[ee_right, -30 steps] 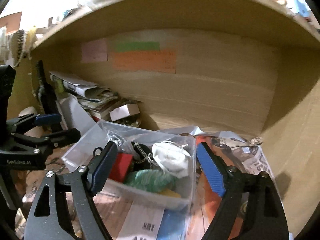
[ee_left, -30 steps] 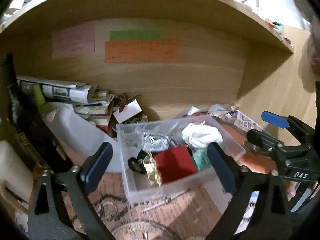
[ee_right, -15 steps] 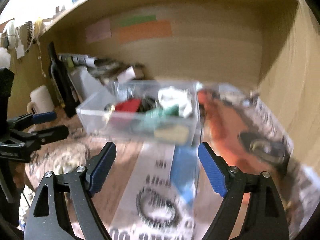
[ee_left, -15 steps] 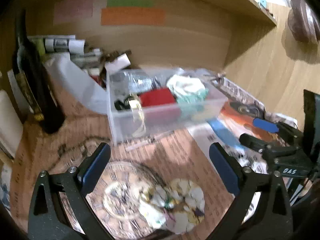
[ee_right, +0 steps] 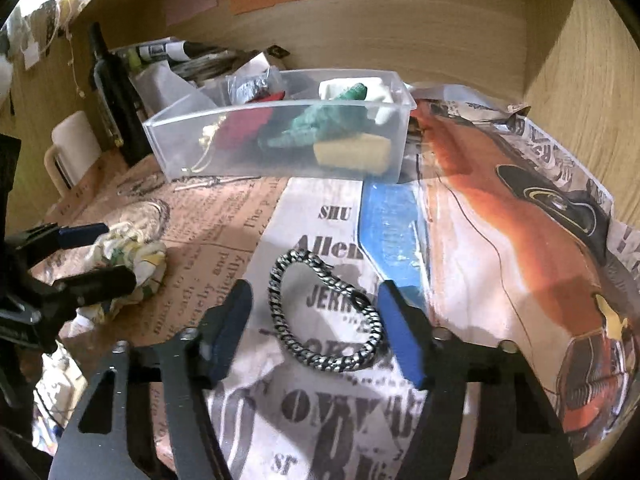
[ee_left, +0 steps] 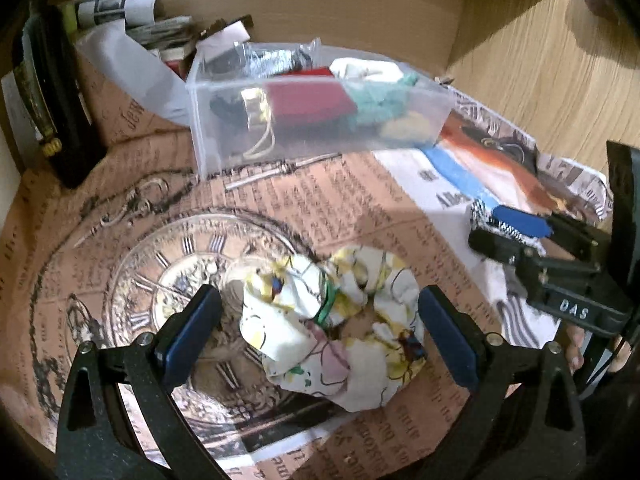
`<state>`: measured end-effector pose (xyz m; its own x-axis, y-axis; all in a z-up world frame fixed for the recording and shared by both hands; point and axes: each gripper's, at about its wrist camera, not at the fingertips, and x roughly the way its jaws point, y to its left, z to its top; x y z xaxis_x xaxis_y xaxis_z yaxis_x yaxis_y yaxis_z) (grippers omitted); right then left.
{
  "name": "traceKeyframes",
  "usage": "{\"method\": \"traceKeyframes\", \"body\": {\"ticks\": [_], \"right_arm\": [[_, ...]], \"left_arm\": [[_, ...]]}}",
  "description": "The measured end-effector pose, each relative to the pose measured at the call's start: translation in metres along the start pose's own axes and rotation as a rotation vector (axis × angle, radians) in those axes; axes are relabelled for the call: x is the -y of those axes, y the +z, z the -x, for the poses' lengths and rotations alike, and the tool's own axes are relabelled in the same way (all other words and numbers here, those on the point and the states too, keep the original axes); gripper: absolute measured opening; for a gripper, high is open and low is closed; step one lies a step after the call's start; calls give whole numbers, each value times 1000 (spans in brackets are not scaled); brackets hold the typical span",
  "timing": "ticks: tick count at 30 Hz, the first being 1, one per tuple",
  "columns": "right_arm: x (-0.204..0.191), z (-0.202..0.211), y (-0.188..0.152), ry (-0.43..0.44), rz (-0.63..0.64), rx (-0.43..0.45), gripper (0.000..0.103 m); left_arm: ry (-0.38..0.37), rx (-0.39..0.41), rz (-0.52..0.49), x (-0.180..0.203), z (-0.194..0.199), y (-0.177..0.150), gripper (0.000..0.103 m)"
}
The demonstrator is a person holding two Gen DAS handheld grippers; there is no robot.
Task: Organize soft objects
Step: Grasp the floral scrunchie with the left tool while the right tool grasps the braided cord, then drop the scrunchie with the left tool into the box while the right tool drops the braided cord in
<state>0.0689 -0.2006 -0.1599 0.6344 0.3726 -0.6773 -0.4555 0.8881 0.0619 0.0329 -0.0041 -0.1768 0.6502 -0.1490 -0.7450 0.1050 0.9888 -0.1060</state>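
On the newsprint-covered shelf, the left gripper [ee_left: 318,328] stands spread wide around a crumpled floral cloth [ee_left: 334,326], pads not touching it. The right gripper [ee_right: 316,328] is likewise spread, straddling a braided black-and-white loop [ee_right: 326,310]. A clear plastic bin [ee_right: 280,160] sits behind, holding soft items.

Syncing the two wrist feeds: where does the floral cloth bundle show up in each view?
Left wrist: floral cloth bundle sits lower centre, between the open fingers of the left hand-held gripper, on the clock-print paper.
Right wrist: same bundle at the left edge, mid-height, partly hidden by the left hand-held gripper's fingers.
Shared landmark: the clear plastic bin of soft items, toward the back in both.
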Motion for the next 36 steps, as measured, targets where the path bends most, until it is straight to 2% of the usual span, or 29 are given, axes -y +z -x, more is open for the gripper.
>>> {"method": "traceKeyframes", "body": {"ticks": [1,3,4,5,6,8,10,14,21,32,36], "right_arm": [[0,0,0,-2,2,2,49],[0,0,0,-5,3,7,42],[0,-1,0,-6,4,4,35],[0,-1,0,-7,7,4,30],[0,-1,0,-3,7,4,24],[1,-1,1,10,3,3,16],[1,-1,2,20,-1,4,14],[0,0,7,34,2,15,14],[0,13,28,51,7,85,14],[-2,32,81,65,31,222,14],[-5,33,102,74,47,268,14]], "left_arm": [[12,13,-9,1,0,-2,100],[31,28,-8,1,1,-4,89],[38,32,-8,0,1,-3,79],[40,33,-8,-1,0,-2,72],[41,35,-3,-2,0,-1,68],[36,36,3,-6,-1,2,52],[31,31,3,-8,-1,5,39],[24,43,9,-11,2,12,30],[23,121,5,-11,20,34,29],[36,297,9,-11,50,94,29],[27,316,27,-15,46,117,29]]}}
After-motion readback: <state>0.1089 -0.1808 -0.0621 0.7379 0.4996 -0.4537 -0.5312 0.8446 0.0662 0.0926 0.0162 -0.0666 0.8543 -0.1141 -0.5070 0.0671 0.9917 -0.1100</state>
